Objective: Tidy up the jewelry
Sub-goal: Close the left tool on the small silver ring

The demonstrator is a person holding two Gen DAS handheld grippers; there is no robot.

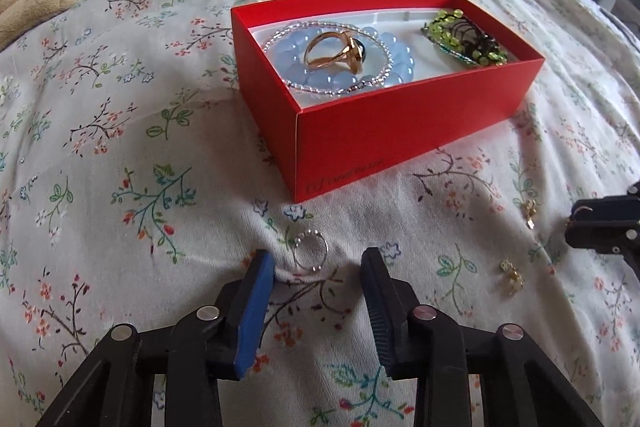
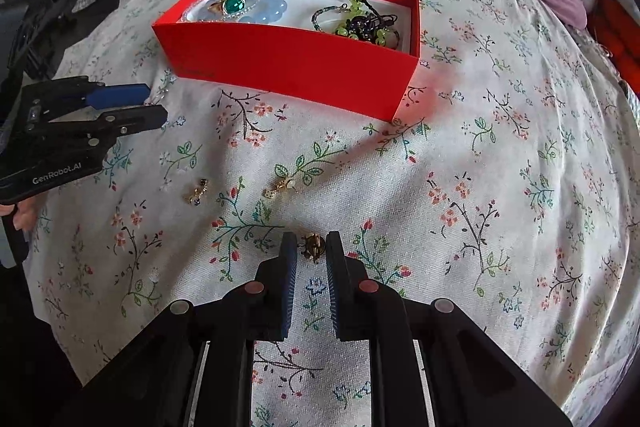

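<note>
Straddling a gold earring [image 2: 311,247], right tongs [image 2: 311,247] parted.

Black linkage arms with silver rivets are seen on the left tongs [image 1: 318,261] and right tongs [image 2: 311,247]; blue pads, possibly ribbed; "GenRobot.AI" is printed in white.

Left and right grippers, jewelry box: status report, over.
Left gripper open, jaws straddling silver ring on bedspread. Right gripper nearly closed around small gold piece. Red box holds bracelet, ring, beads. Nothing in the way.
</note>
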